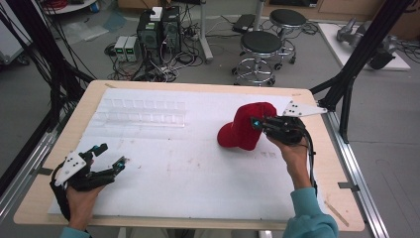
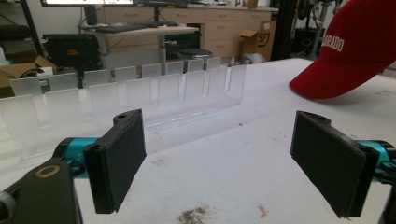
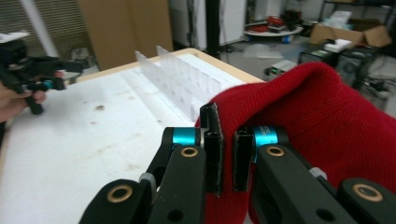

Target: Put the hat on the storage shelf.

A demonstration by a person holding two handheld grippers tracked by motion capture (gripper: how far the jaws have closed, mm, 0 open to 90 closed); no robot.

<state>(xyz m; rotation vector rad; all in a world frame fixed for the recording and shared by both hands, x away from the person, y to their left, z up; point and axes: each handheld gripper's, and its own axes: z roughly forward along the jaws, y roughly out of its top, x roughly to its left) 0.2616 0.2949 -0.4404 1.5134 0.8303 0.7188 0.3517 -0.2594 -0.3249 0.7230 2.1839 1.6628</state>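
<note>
White table cover [image 1: 198,173]: red cap [image 1: 245,128] is pinched and lifted by right gripper [image 3: 224,151]; placement remains; left gripper [image 2: 219,158] is held wide apart, unused.

In the left gripper view the red cap [image 2: 359,51] carries white capital letters on its side, cut off by fabric folds, reading "ORADO". Behind the table, a cardboard box [image 2: 261,39] bears a dark printed mark that reads like "SF".
</note>
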